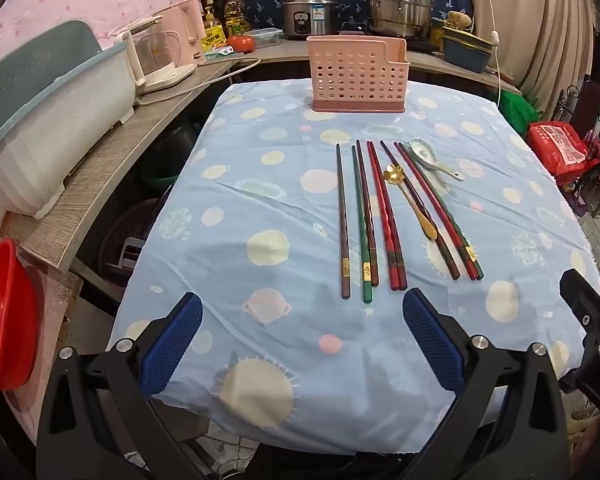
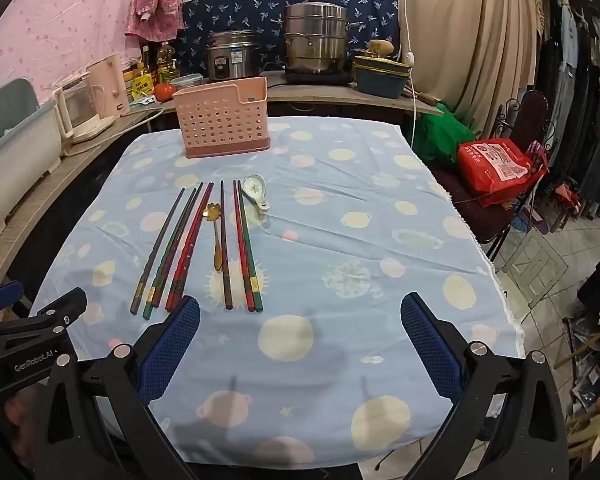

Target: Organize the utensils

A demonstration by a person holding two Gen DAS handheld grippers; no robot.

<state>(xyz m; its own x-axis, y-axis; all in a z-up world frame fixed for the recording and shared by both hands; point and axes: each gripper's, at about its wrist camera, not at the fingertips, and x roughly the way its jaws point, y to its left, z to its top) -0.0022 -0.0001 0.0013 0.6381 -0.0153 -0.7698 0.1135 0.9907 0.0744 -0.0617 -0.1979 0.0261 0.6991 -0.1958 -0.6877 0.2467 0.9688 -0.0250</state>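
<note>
Bench [image 1: 260, 208] covered with a pale blue cloth printed with planets. A wooden counter [image 1: 100, 168] wrapped around its left and far sides, carrying a white dish rack [image 1: 56, 120], kettle [image 1: 160, 56], rice cooker [image 1: 308, 10] and steel steamer pot [image 1: 398, 2]. Pink and navy cloths hung behind; a red bag [image 2: 496, 168] sat on a chair to the right.

Pink holder [image 1: 356, 74] stood upright at the bench's far edge, perforated face toward the cameras.

Chopsticks [image 1: 384, 220] lay mid-bench, side by side, long axes running near to far, thick ends nearest, loosely fanned. Gold spoon [image 1: 410, 196] lay among them, flower bowl pointing away. White ceramic spoon [image 1: 432, 158] beside their far right tips, bowl away.

Left gripper [image 1: 302, 344] hung wide apart, empty, over the near edge, the chopstick ends just beyond its right finger. Right gripper [image 2: 300, 344] likewise spread, empty, chopsticks ahead at its left finger.
</note>
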